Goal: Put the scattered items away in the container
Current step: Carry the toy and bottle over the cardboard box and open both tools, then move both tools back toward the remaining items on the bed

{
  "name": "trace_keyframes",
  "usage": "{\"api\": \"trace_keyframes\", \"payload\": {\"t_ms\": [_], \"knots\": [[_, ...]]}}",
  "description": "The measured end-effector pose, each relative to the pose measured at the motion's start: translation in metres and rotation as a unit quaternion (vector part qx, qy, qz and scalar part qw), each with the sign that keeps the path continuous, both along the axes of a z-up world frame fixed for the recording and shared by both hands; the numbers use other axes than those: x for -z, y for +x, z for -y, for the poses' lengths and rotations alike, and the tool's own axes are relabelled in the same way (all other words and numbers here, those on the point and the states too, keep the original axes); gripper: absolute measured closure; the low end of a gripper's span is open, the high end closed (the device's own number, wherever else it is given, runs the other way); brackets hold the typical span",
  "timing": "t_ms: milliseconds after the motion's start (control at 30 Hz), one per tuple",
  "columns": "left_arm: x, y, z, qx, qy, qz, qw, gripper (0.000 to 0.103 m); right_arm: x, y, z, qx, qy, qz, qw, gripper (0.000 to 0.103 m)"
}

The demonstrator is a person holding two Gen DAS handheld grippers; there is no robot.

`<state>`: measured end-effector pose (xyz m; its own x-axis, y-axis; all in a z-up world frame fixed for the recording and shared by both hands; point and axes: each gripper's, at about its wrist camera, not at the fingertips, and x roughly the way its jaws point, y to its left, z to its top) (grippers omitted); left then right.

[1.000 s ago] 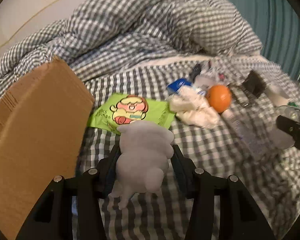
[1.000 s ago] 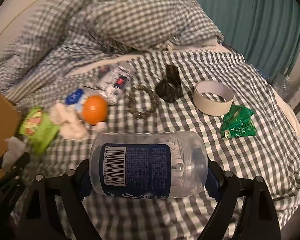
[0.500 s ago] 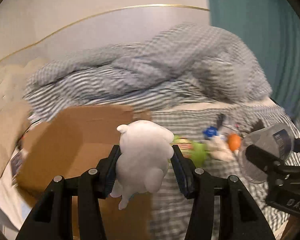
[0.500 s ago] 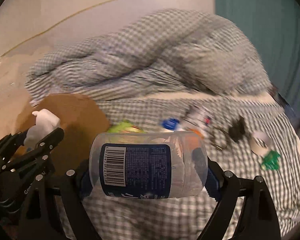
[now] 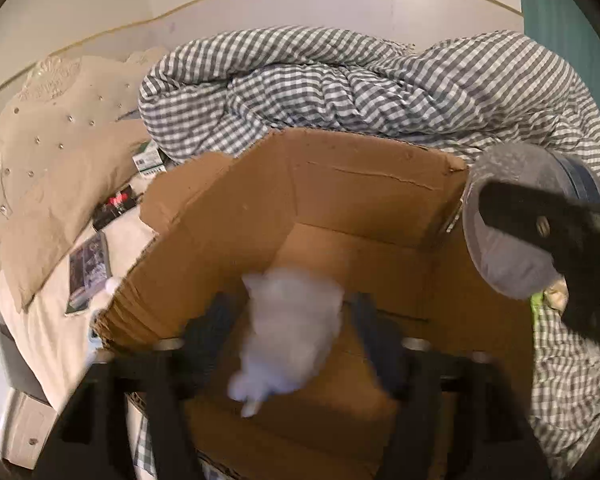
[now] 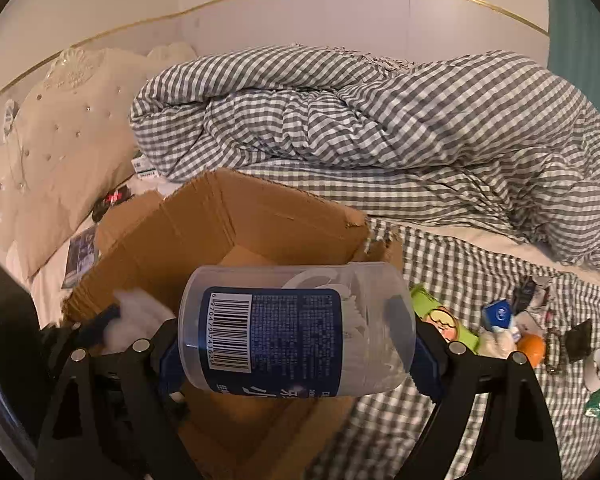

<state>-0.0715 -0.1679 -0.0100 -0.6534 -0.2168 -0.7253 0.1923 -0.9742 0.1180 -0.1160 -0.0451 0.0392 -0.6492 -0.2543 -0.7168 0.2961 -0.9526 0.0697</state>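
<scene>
An open brown cardboard box (image 5: 340,184) lies on the checked bed, and both grippers hang over it. My left gripper (image 5: 290,314) is above the box's inside with its jaws opening. A white plush toy (image 5: 292,332), blurred, sits between the fingers with a gap on each side. My right gripper (image 6: 296,350) is shut on a clear plastic jar (image 6: 296,328) with a blue barcode label, held sideways over the box (image 6: 228,224) at its right rim. The left wrist view shows that jar (image 5: 512,248) at the right. The right wrist view shows the toy (image 6: 136,316) at lower left.
To the right on the checked sheet lie a green snack packet (image 6: 440,316), an orange (image 6: 532,346), a blue-and-white item (image 6: 498,314), a black clip (image 6: 578,338), a tape roll (image 6: 598,368) and a green wrapper (image 6: 598,400). A bunched duvet (image 6: 380,120) lies behind, a cream pillow (image 6: 60,140) to the left.
Both grippers have swung left from the scattered items to over the box. The left jaws have spread away from the plush toy. The right gripper still holds the jar.
</scene>
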Motion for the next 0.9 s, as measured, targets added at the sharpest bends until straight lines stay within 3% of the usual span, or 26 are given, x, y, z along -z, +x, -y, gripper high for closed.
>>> {"api": "trace_keyframes", "payload": {"t_ms": [33,100,167,333,567,733,900], "knots": [[-0.001,0.000,0.000,-0.005,-0.005,-0.005,1.0000,0.000,0.001,-0.002,-0.002,0.004,-0.006,0.002,1.000,0.015],[-0.004,-0.001,-0.001,-0.008,-0.004,-0.014,0.9999,0.000,0.002,-0.010,-0.010,0.023,-0.021,0.016,0.999,0.000],[-0.006,-0.001,0.000,-0.010,0.001,-0.014,0.9999,0.000,0.001,-0.012,-0.024,0.042,-0.037,0.027,0.998,0.001],[-0.009,0.003,-0.015,-0.001,0.001,-0.012,0.9999,0.000,-0.006,-0.007,-0.048,0.067,-0.021,0.018,0.997,0.001],[-0.019,0.024,-0.070,0.040,0.007,-0.028,0.9988,0.000,-0.013,0.038,-0.116,0.115,-0.002,-0.014,0.993,0.001],[-0.019,0.042,-0.120,0.077,0.025,-0.057,0.9951,0.000,0.014,0.080,-0.186,0.169,0.026,-0.010,0.985,0.001],[-0.005,0.045,-0.171,0.103,0.052,-0.037,0.9926,0.000,0.041,0.097,-0.256,0.221,0.056,0.023,0.973,0.000]]}}
